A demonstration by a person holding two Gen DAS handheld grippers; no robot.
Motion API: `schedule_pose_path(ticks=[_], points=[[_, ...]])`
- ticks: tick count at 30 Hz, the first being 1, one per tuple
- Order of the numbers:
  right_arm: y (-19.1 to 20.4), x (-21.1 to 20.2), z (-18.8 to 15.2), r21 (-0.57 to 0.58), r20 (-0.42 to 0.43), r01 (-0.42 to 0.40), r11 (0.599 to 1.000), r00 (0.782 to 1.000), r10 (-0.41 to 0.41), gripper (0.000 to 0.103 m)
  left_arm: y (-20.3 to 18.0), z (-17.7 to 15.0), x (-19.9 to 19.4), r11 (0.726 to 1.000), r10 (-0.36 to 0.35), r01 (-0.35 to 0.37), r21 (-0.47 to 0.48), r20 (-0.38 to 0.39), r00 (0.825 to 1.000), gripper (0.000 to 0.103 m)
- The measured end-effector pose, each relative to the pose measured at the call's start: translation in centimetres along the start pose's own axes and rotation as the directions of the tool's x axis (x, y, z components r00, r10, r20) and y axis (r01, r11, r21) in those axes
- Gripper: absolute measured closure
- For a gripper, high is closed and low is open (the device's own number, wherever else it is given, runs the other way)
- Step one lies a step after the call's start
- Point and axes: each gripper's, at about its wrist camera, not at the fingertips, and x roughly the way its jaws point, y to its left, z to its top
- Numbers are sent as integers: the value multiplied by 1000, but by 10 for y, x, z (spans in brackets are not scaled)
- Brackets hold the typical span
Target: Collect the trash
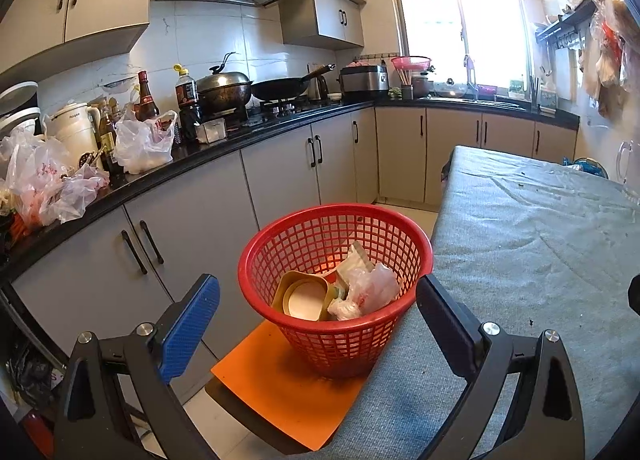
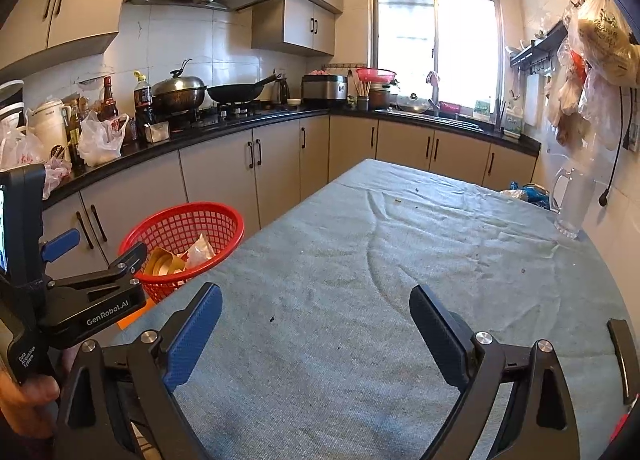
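Your left gripper [image 1: 318,310] is spread wide and holds nothing. It hangs just above the red basket [image 1: 280,244], which sits at 12 o'clock from its fingers. The basket stands on an orange stool [image 1: 280,392], pushed right up beside the table [image 1: 540,260], likely so trash can go from the cloth straight into it. Inside the basket you can see a tan tub [image 1: 304,296] and some crumpled plastic wrap [image 1: 372,288], so the trash looks dropped in already.

Your right gripper [image 2: 316,332] is spread wide too, with nothing between its fingers. It floats over the grey cloth, pointing at 12 o'clock down the table. Only little dark crumbs [image 2: 416,191] are left there; they are too small to say what they are. A clear jug [image 2: 570,204] stands at 2 o'clock near the wall, and it is probably not trash.

The job looks almost done.
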Motion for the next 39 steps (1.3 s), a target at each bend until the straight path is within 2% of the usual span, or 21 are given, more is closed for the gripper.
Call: schedule_pose_path(ticks=[39], points=[[2,3,-7,-6,-21,-2,1000,1000,2,6,1,-1,-3,1000,-12,12,9,9,1000,5]])
